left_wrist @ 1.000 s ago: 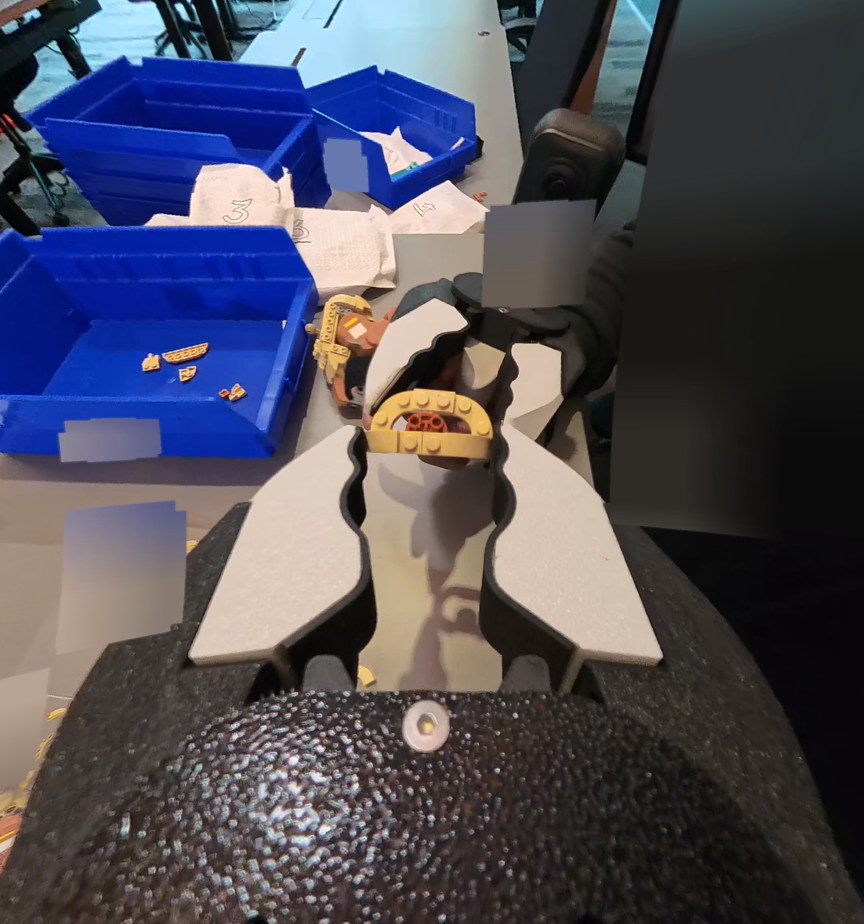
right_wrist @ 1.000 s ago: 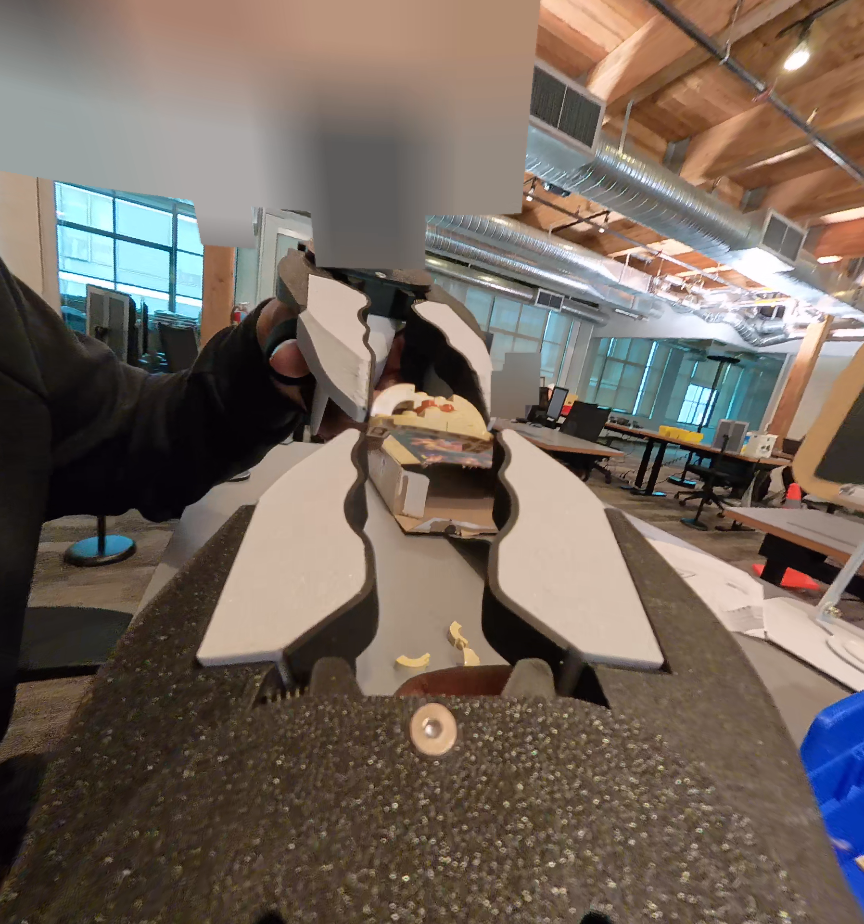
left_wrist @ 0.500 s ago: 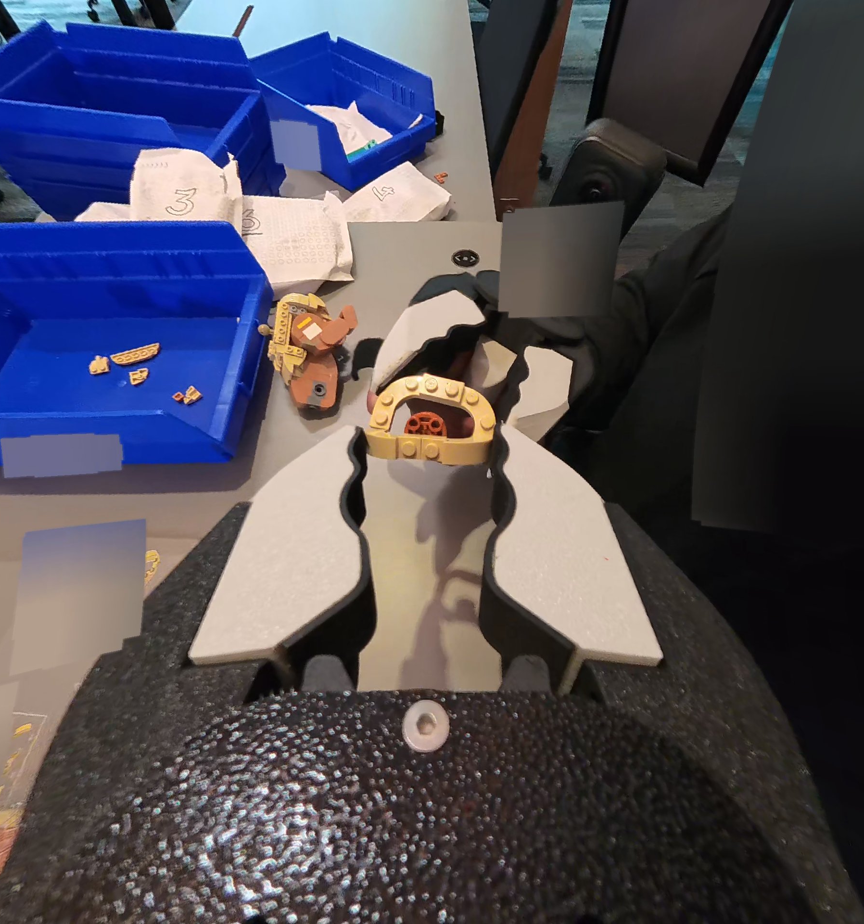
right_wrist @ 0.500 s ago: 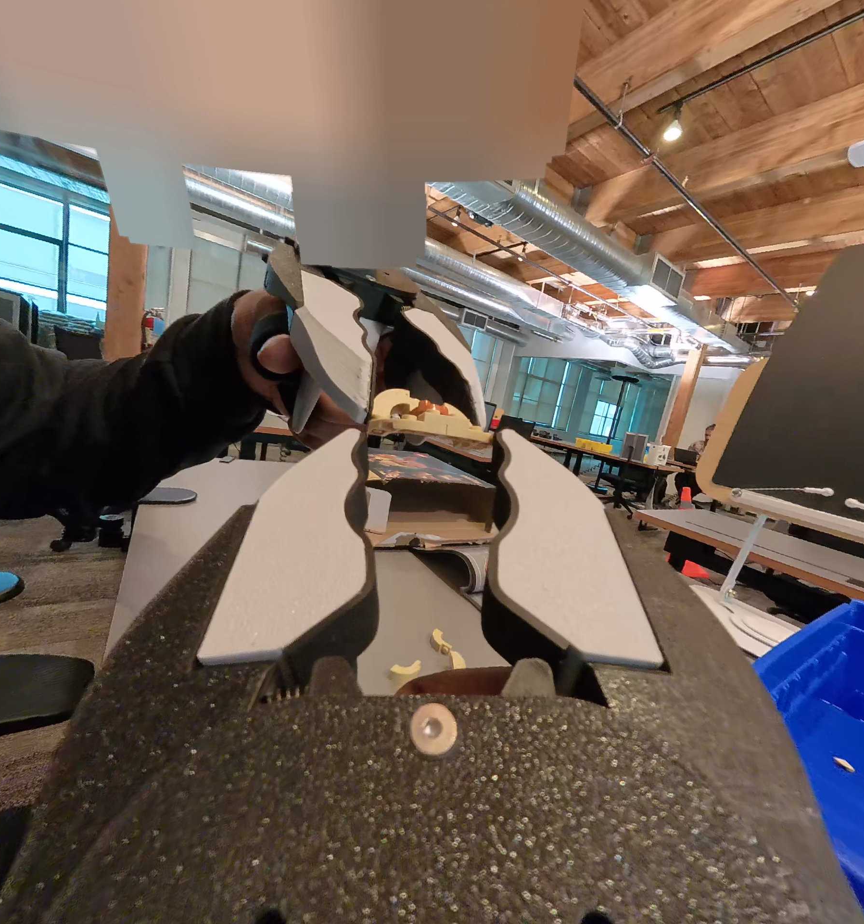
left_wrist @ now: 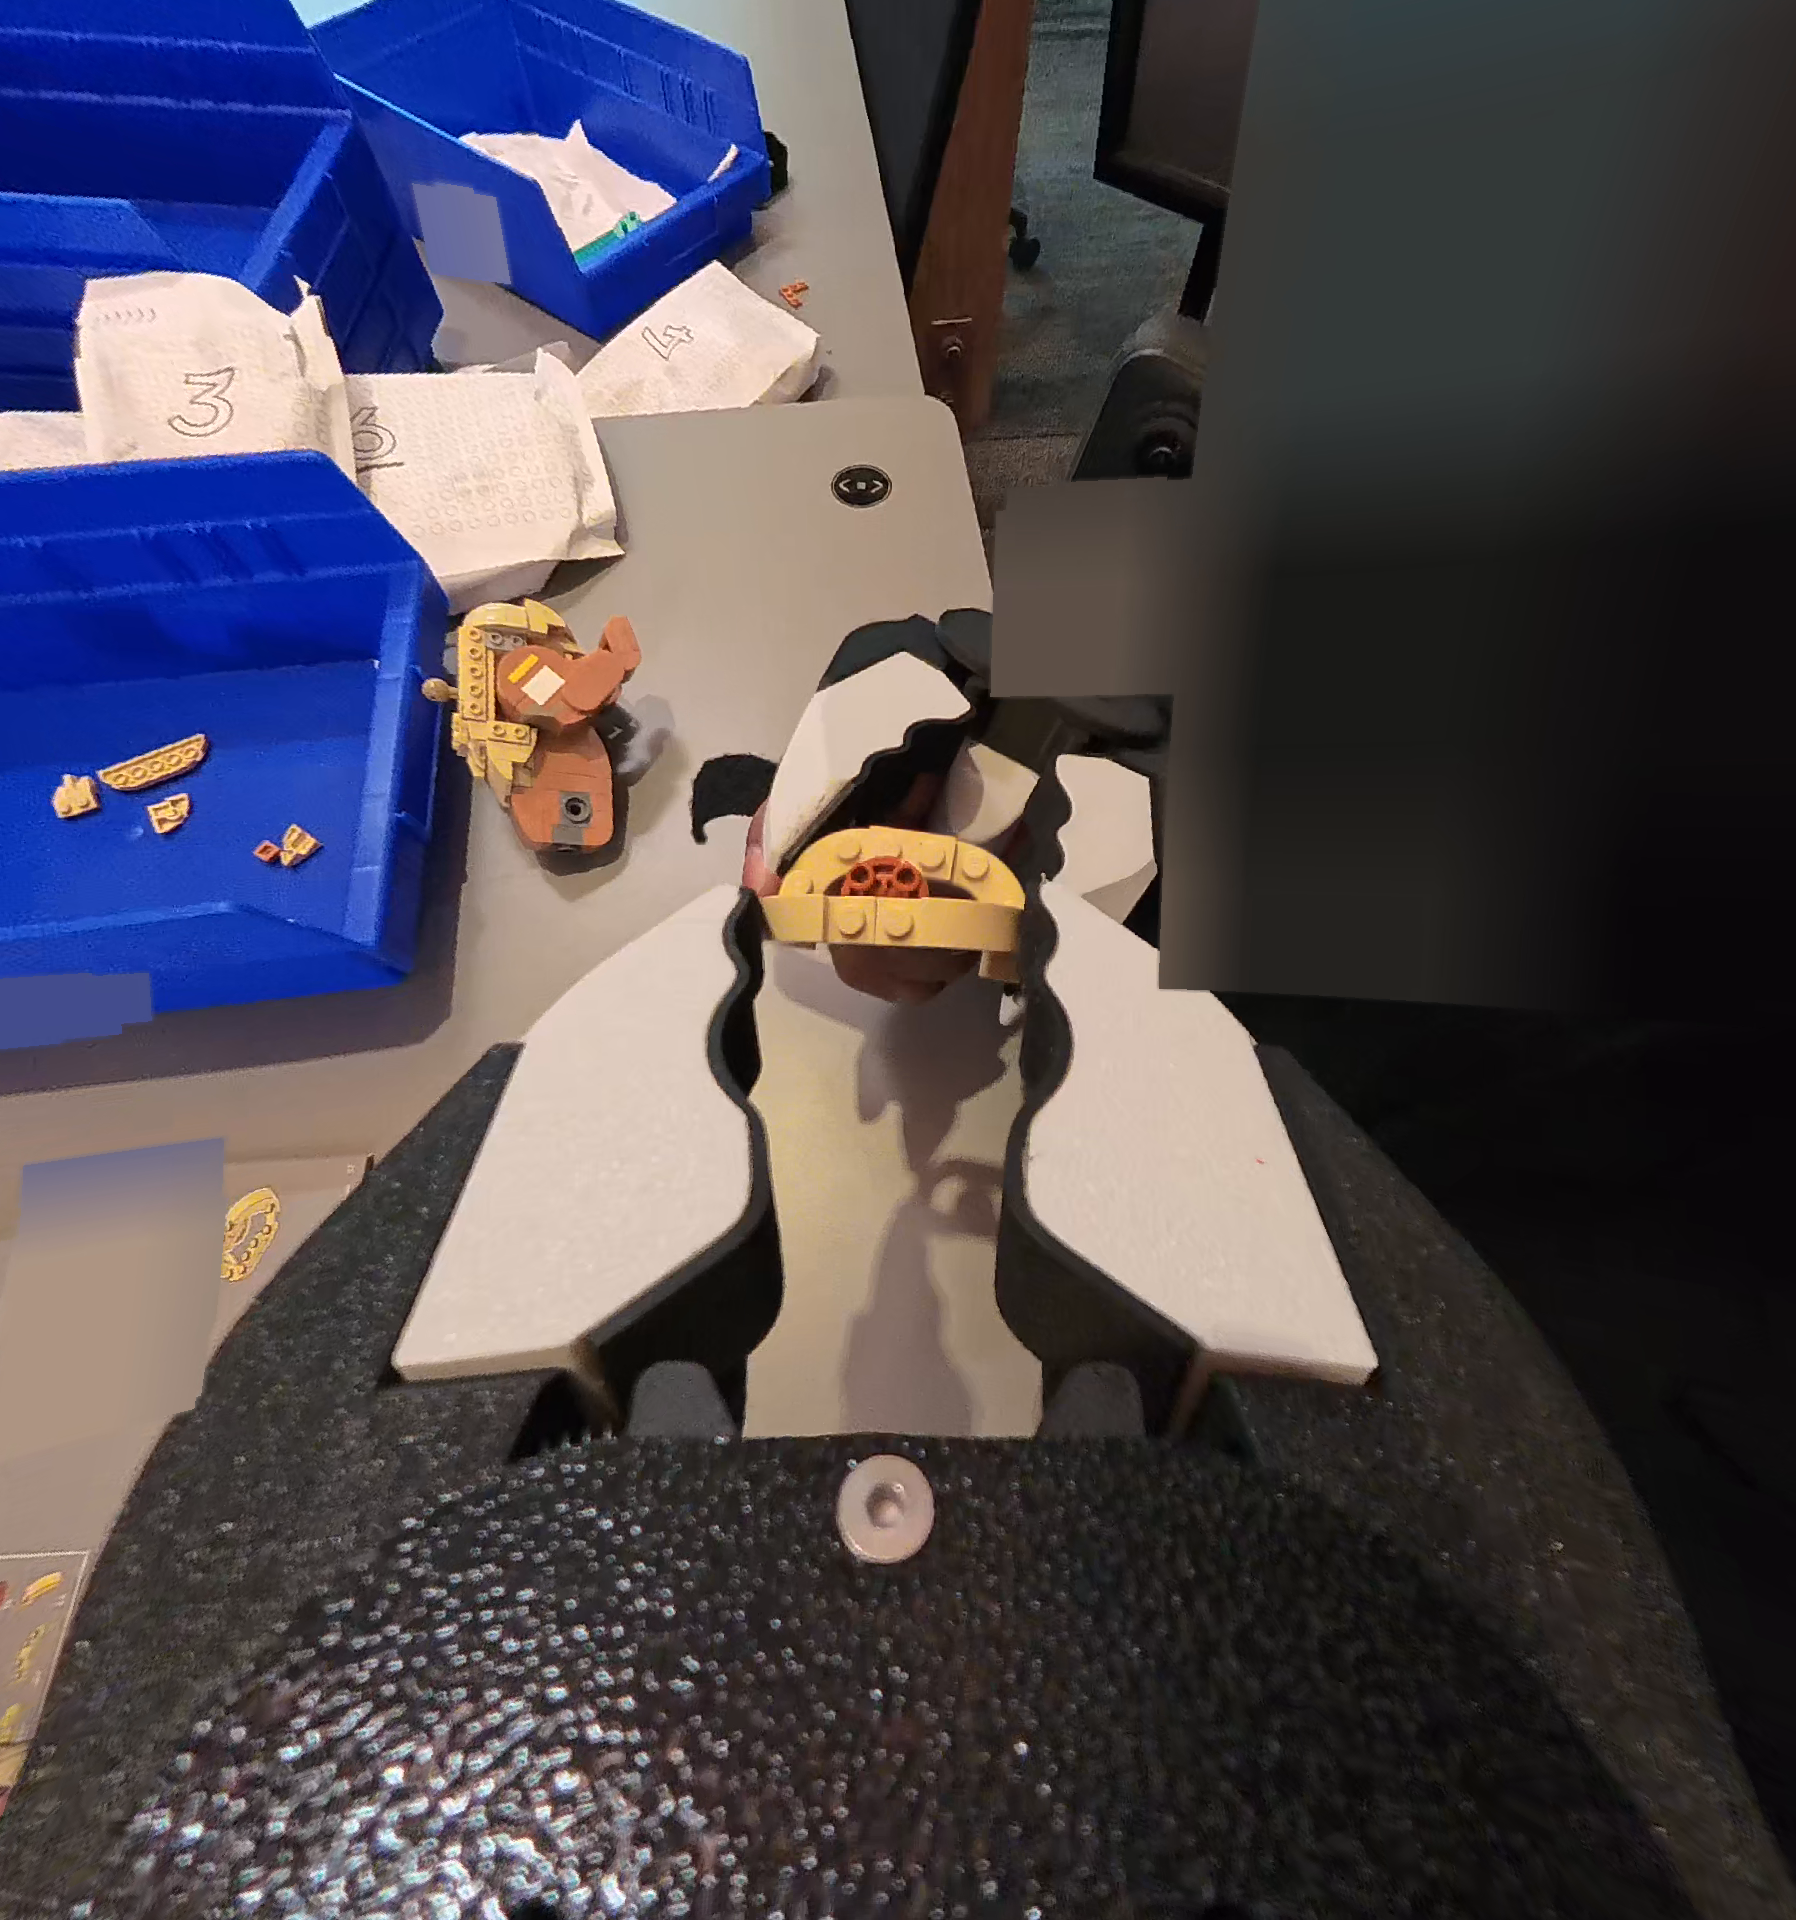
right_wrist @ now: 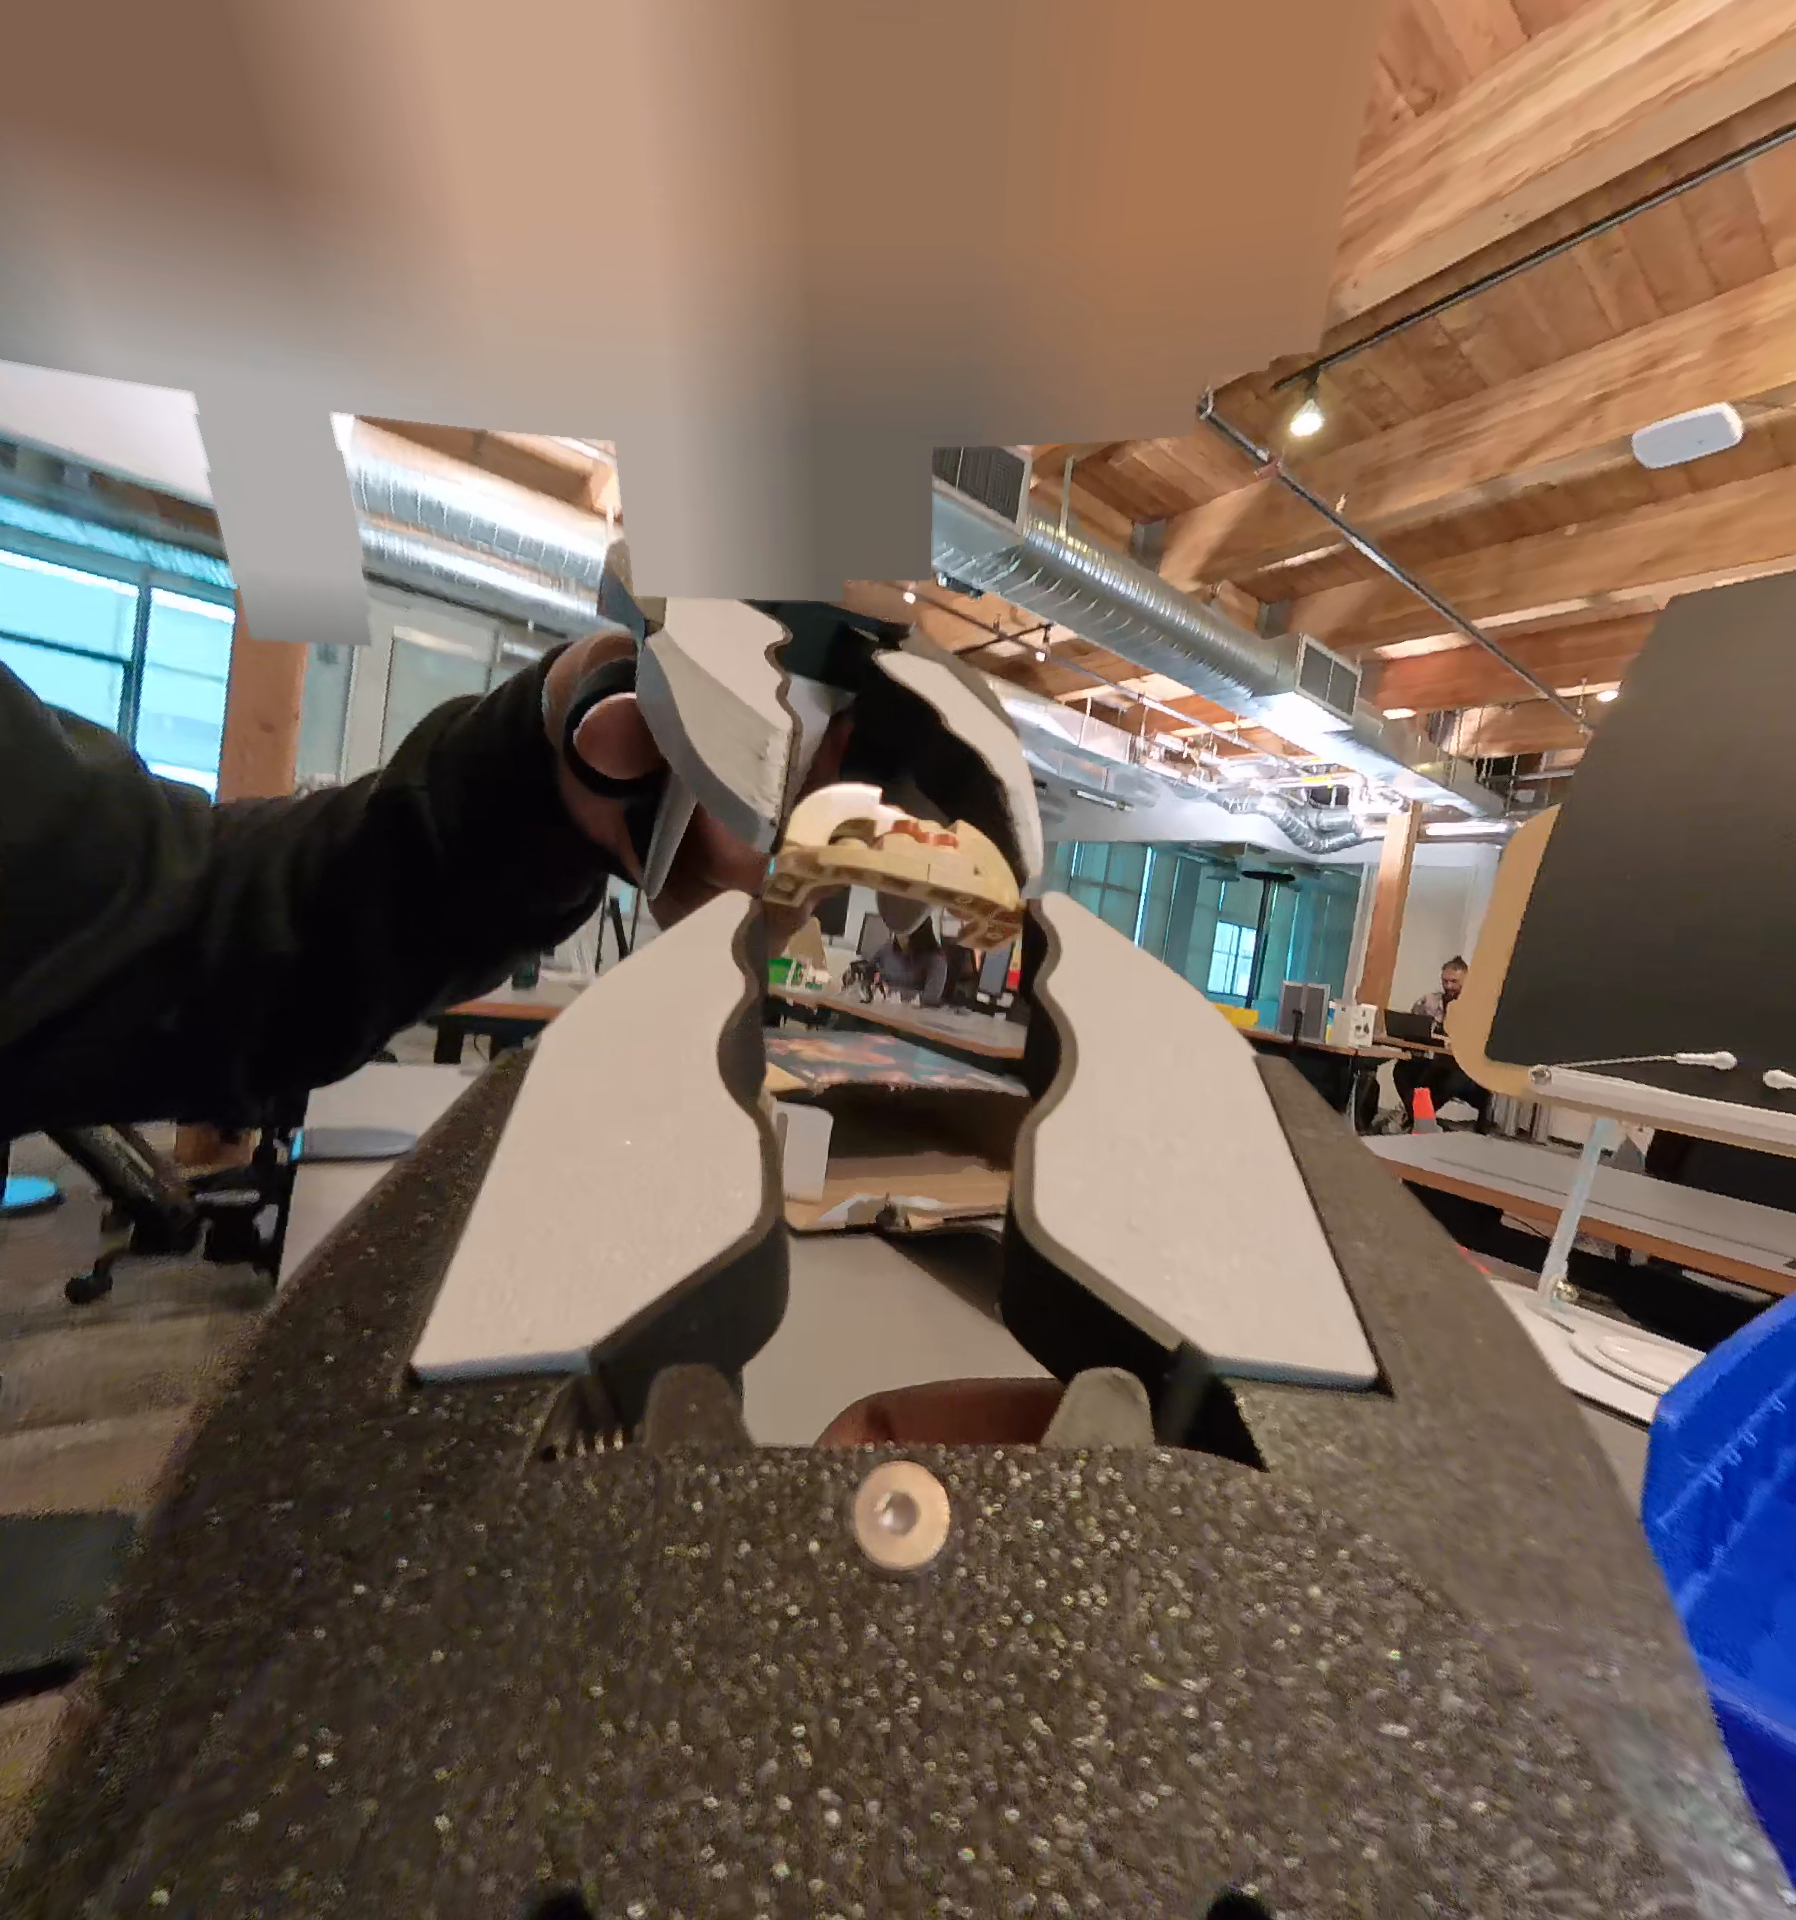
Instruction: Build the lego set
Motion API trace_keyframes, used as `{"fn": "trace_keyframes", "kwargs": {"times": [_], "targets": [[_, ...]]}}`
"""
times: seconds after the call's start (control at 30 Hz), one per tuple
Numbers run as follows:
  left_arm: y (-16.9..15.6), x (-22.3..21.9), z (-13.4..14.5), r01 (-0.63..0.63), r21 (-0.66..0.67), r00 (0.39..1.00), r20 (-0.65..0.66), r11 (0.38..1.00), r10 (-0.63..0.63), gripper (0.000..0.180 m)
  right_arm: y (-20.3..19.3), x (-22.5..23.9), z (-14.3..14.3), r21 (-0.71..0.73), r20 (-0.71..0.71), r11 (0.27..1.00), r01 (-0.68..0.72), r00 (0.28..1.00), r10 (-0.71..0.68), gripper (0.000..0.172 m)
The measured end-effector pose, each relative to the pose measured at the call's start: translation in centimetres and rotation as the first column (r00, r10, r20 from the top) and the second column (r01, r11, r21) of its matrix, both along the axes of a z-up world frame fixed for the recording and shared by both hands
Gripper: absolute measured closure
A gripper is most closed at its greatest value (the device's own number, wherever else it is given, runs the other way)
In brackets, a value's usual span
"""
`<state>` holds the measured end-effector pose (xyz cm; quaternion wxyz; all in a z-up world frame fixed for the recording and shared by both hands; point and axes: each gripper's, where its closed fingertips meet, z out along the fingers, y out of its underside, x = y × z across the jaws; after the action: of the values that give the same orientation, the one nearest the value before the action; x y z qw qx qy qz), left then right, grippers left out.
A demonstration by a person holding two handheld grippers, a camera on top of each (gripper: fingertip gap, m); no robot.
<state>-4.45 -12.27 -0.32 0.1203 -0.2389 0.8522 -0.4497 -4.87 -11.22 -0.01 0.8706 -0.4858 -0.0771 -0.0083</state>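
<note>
A tan arch-shaped brick assembly with a small red-brown round piece in its opening hangs above the grey table. My left gripper is shut on it, a fingertip pressing on each end. My right gripper faces it from the far side, its fingers closed around the same assembly. In the right wrist view the assembly spans my right gripper tip to tip. The left gripper's fingers and the hand holding it show just behind the assembly.
A brown and tan brick model lies on the table beside a blue bin that holds small tan pieces. White numbered paper bags and more blue bins lie farther back. A cardboard box and a blue bin show in the right wrist view. My two grippers' fingertips are within a few centimetres of each other.
Both grippers have risen and tilted with the tan assembly held between them; the right view now looks more upward. The hold on the assembly has not changed.
</note>
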Motion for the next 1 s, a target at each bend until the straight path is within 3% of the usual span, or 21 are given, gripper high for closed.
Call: {"fn": "trace_keyframes", "kwargs": {"times": [0.03, 0.07, 0.17, 0.4, 0.53, 0.63, 0.83, 1.0], "targets": [[-0.1, -0.2, 0.1, 0.011, 0.0, 1.0, -0.003, 1.0, -0.011, 0.13, -0.1, 0.7, 0.2, 0.022, -0.043, 0.999, 0.033, 0.999, -0.032, 0.163], [-0.5, -0.9, 0.3, 0.037, -0.016, 0.999, -0.026, 0.999, -0.038, 0.132, -0.6, 1.0, 0.6, 0.074, -0.062, 0.996, 0.04, 0.997, -0.036, 0.164], [0.1, -0.6, 0.2, -0.01, 0.049, 1.0, 0.009, 0.999, 0.01, 0.132, -0.8, 0.7, 1.2, 0.117, -0.053, 0.993, 0.017, 0.999, -0.011, 0.164], [1.4, -0.2, 0.2, -0.053, -0.021, 0.999, -0.006, 0.998, 0.053, 0.132, 0.4, 2.6, 0.5, 0.068, -0.107, 0.983, 0.173, 0.98, -0.165, 0.164], [1.8, -0.2, 0.7, -0.047, -0.13, 0.999, -0.007, 0.99, 0.047, 0.132, 0.6, 4.0, -0.2, 0.01, 0.03, 0.933, 0.36, 0.932, -0.36, 0.164], [2.0, 0.3, 0.5, -0.079, -0.246, 0.997, -0.038, 0.966, 0.072, 0.132, 1.0, 4.5, -1.2, -0.025, 0.189, 0.867, 0.498, 0.854, -0.485, 0.164], [2.2, 1.4, -2.4, -0.189, -0.338, 0.981, -0.112, 0.922, 0.16, 0.132, 1.4, 4.9, -1.9, -0.029, 0.287, 0.799, 0.6, 0.771, -0.568, 0.164], [2.1, 1.6, -3.1, -0.228, -0.391, 0.974, -0.102, 0.892, 0.204, 0.132, 1.8, 4.7, -2.1, -0.021, 0.326, 0.773, 0.634, 0.735, -0.594, 0.163]]}}
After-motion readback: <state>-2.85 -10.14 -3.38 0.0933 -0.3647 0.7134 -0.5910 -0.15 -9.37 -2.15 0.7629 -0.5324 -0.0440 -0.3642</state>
